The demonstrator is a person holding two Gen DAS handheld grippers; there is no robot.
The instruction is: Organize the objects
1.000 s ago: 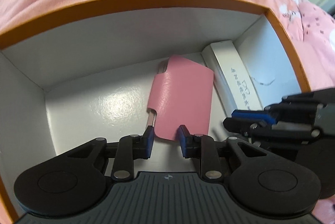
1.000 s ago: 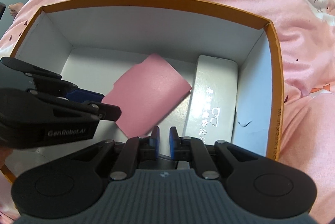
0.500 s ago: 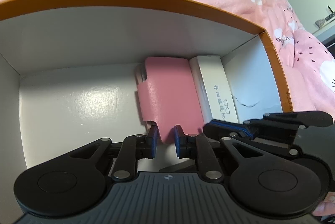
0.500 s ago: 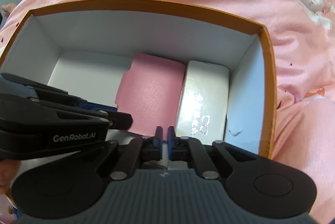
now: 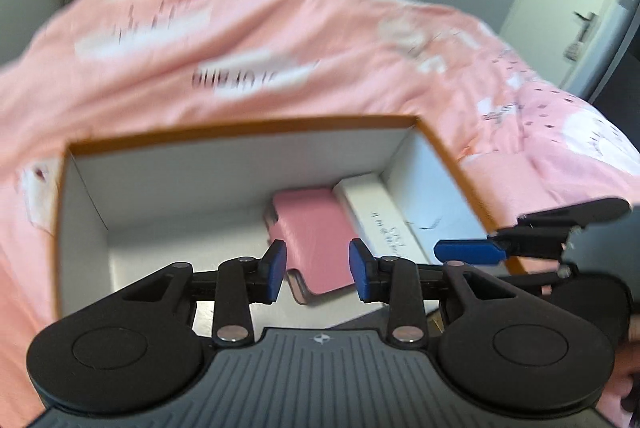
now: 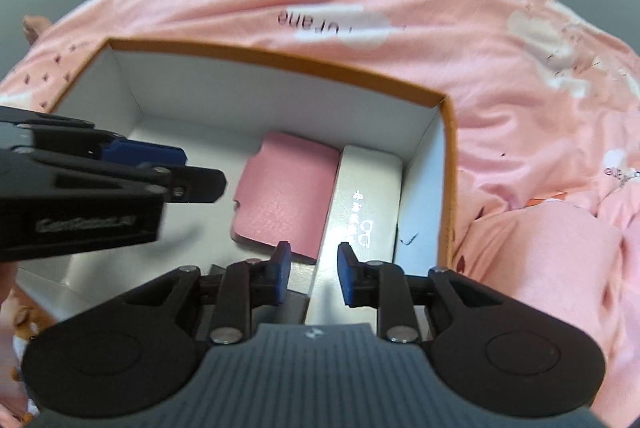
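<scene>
Pink case [image 5: 316, 240] lies flat in the box [image 5: 248, 132], below and ahead of the left tool [image 5: 318, 270], long axis running away from it; jaws just opened, empty. Right tool [image 6: 310, 276] likewise apart, over the white case [image 6: 360, 212].

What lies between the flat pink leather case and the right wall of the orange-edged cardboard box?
A long white rectangular case with small print lies there, beside the flat pink leather case and along the box's right wall. The right wrist view shows it best.

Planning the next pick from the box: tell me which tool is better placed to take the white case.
Right, probably. The right tool is open, its jaws just widened, directly over the white case; the left tool sits over the pink wallet.
</scene>
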